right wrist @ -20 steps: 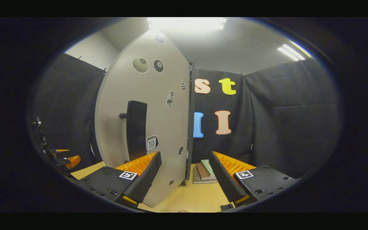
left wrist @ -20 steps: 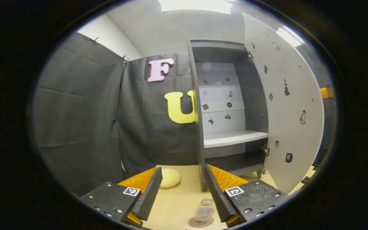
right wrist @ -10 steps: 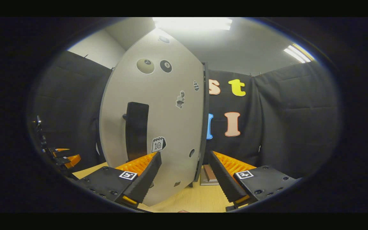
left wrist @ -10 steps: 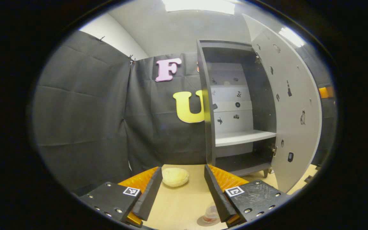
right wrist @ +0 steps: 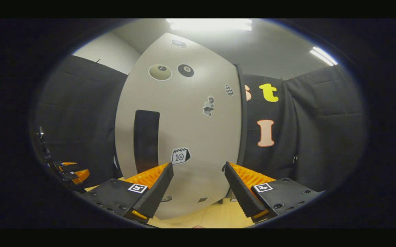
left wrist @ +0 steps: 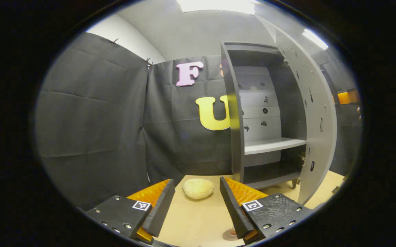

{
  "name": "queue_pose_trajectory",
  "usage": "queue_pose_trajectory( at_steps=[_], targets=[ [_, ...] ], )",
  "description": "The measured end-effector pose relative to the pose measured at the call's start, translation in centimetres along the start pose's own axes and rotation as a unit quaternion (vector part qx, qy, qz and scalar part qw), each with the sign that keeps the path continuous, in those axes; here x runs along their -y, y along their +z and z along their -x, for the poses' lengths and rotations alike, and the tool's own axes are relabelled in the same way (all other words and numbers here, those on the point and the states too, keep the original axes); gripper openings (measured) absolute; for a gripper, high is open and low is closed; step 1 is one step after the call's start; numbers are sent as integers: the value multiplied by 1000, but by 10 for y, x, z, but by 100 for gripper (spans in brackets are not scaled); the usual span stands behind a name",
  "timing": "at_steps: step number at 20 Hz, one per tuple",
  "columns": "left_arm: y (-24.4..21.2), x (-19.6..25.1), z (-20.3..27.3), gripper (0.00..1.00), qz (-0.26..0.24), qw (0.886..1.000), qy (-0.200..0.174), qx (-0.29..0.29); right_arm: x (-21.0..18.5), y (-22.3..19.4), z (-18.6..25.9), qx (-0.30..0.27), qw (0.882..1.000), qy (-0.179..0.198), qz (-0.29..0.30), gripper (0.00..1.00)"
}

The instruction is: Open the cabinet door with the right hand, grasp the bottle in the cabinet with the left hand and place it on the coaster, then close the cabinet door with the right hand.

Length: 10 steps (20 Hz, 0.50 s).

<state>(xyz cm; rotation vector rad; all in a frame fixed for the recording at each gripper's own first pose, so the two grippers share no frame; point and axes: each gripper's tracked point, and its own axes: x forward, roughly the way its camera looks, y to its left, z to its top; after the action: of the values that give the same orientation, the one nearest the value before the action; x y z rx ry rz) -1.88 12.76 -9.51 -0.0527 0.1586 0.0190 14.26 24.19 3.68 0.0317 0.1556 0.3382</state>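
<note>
Booth: black cloth wall (left wrist: 91, 120) on all sides, pale wooden counter (left wrist: 198, 219) below; ceiling strip lights on.
Cabinet: grey cabinet (left wrist: 235, 113) stands on the counter against the back cloth; interior shelf (left wrist: 273, 144) bare, lower compartment dark, nothing seen inside.
Door: cabinet door (right wrist: 184, 130) hangs partly open, outer face toward the right gripper view, dark vertical handle (right wrist: 146, 139) on its left half. Judged mid-swing in the closing step.
Right tongs: right tongs (right wrist: 198, 185) spread wide, holding nothing, just in front of the door's lower face; contact with the door cannot be told.
Left tongs: left tongs (left wrist: 194, 202) spread wide, empty, low over the counter, well clear of the cabinet mouth.
Bottle: bottle (left wrist: 233, 232) barely seen at the bottom edge beside the left tongs' finger, sitting on the coaster (left wrist: 228, 236); mostly hidden, so upright or not cannot be confirmed.
Other item: pale rounded lump (left wrist: 198, 188) on the counter, between the left tongs and the cabinet foot.
Risk 1: a push low on the door could slide or rock the light cabinet on the counter.
Risk 2: the left tongs are close to the bottle; a stray move could tip it off the coaster.
Risk 3: a hard shut could bounce the door back open.
Room: door's free edge has an open arc to the cabinet's front edge; counter left of the cabinet is free apart from the lump.
</note>
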Motion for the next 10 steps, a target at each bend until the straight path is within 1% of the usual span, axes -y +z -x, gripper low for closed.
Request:
queue_pose_trajectory(
  at_steps=[1, 2, 4, 5, 7, 8, 10],
  targets=[
    [-2, -7, 3, 79, -1, 1000, 2, -2, -8, 0, -5, 2, 1000, 6, -1, 96],
    [-6, -14, 5, 79, -3, 1000, 5, -4, -17, 0, -11, 5, 1000, 12, 0, 92],
    [-9, -23, 5, 79, -8, 1000, 10, -6, -31, -2, -27, 9, 1000, 26, -1, 92],
    [-8, -26, 4, 79, -9, 1000, 11, -6, -39, -2, -35, 10, 999, 31, 0, 96],
    [-10, -24, -1, 79, -11, 1000, 14, -8, -55, -7, -51, 10, 999, 36, 0, 97],
    [-10, -25, -2, 79, -12, 1000, 15, -8, -61, -8, -57, 12, 999, 36, 0, 92],
    [-12, -27, -3, 79, -16, 1000, 19, -10, -69, -11, -68, 15, 999, 31, 5, 92]
  ],
)
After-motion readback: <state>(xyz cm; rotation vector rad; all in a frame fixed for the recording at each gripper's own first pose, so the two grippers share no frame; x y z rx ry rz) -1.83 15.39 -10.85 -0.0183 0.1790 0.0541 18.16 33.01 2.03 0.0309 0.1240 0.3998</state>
